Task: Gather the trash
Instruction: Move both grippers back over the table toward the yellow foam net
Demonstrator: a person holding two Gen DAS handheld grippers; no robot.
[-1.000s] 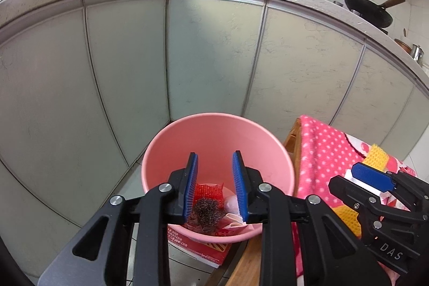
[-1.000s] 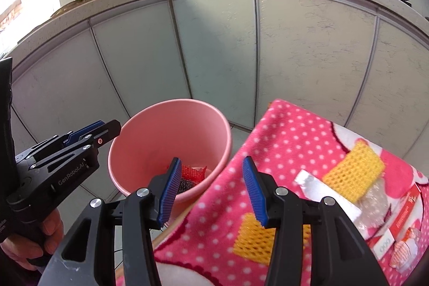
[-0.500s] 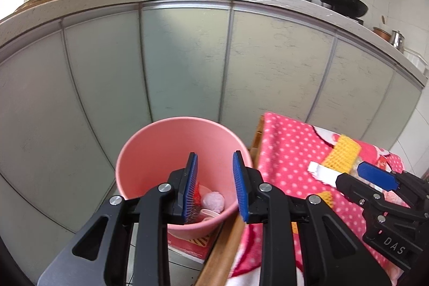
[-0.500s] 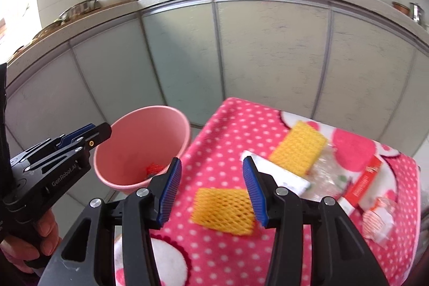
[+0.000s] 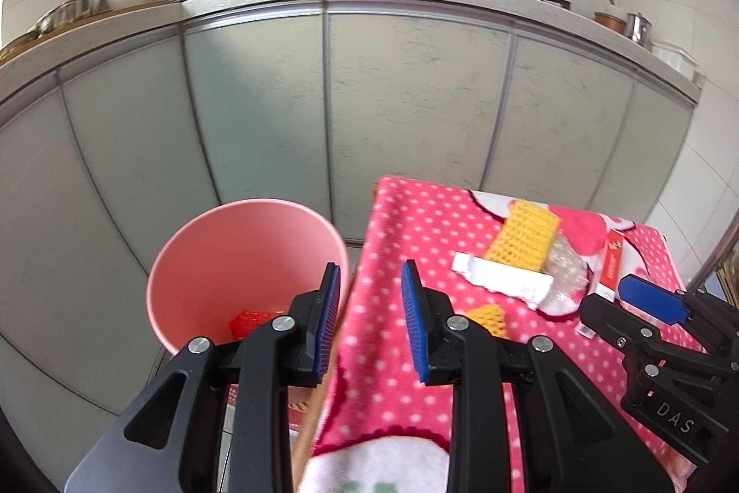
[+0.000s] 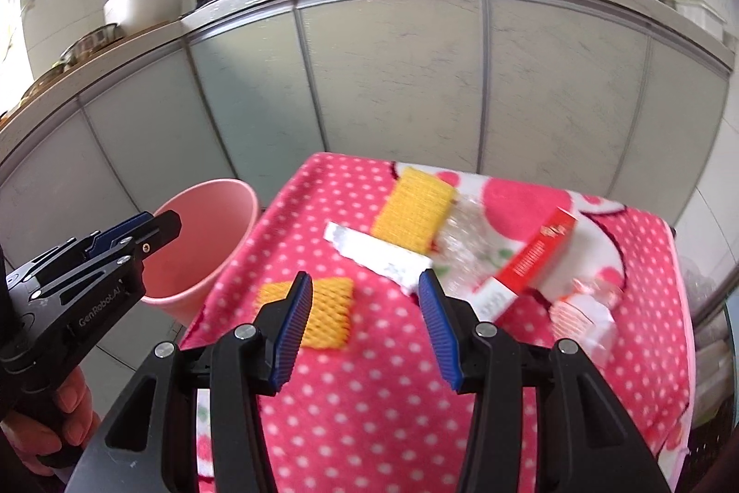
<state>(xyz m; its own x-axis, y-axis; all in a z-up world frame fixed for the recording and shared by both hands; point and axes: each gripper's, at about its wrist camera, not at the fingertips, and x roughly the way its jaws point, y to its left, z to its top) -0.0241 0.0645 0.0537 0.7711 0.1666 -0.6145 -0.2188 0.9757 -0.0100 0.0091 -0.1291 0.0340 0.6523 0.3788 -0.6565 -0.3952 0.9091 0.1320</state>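
Between pickups: left claw and right claw both released, empty, above the desk. Trash on the cloth: nearest yellow net, just beside the bin. Next: lower, straddle net, clench.

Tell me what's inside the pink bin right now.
In the pink bin, only a red mesh piece shows at the bottom. The left tongs cover the rest of the floor, so anything else there is hidden.
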